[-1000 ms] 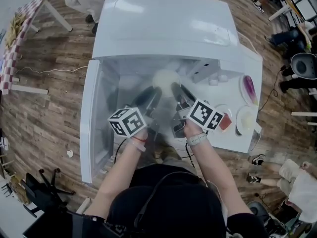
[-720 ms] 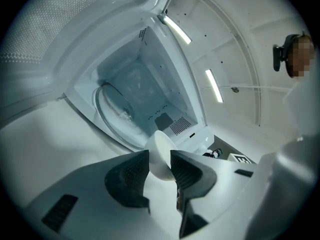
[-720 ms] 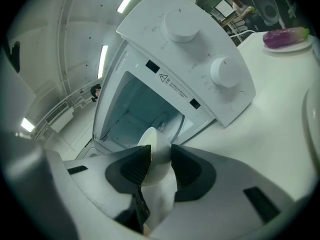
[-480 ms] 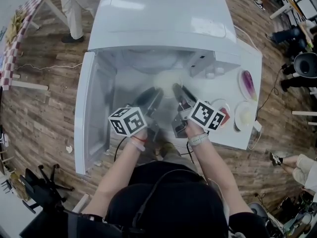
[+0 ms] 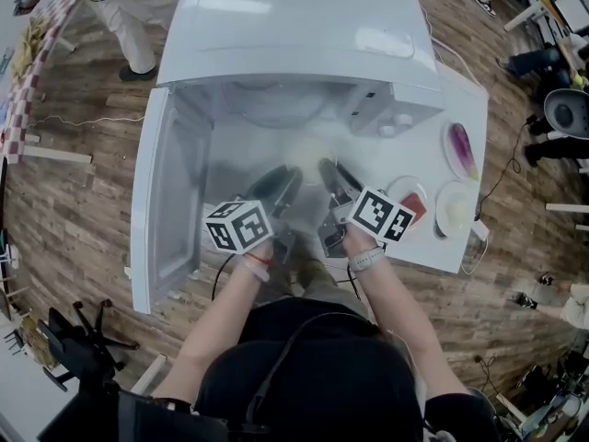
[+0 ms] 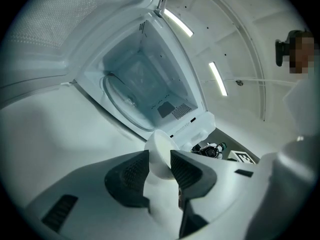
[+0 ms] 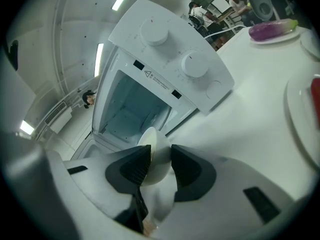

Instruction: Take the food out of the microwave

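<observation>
Left claw (image 6: 161, 165) and right claw (image 7: 156, 163) are both pinching the white bowl (image 5: 308, 153) by opposite rims, holding it just outside the open microwave (image 5: 294, 35), over the tabletop (image 5: 433, 247).

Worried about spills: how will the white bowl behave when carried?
The white bowl looks rigid: its rim holds shape in the left gripper and right gripper. Held only at the rim, it may tilt. Its smooth wall might slip.
</observation>
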A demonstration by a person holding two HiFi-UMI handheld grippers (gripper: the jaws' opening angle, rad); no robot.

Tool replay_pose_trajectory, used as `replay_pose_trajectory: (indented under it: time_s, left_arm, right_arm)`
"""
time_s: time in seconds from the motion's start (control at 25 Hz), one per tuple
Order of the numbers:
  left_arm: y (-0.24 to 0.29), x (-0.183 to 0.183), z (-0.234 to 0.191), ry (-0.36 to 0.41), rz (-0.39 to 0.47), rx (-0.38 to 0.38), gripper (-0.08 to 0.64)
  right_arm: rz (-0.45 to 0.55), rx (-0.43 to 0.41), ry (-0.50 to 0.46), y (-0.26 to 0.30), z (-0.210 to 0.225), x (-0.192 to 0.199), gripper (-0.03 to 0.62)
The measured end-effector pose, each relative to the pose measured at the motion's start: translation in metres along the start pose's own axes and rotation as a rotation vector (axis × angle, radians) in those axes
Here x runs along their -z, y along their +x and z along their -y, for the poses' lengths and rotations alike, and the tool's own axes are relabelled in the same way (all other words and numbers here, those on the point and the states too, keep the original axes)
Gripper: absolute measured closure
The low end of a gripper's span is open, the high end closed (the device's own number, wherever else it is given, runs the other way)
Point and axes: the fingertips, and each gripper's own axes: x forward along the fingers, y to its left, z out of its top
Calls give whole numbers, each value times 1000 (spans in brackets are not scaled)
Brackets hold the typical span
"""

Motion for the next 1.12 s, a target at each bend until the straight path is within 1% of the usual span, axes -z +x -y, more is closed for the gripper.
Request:
replay_pose_trajectory:
  time_s: [0.52, 0.88, 1.12]
  left_arm:
    - [-7, 30, -14, -6, -54, -34, 420]
    - [-15, 38, -26, -7, -81, -51, 420]
    - [-18, 42, -28, -6, -103, -57, 420]
  right_arm:
    - [-38, 33, 23, -6, 21, 27, 453]
    - [-62, 44, 40, -4, 25, 44, 453]
    - [-65, 51, 73, -5, 28, 52, 453]
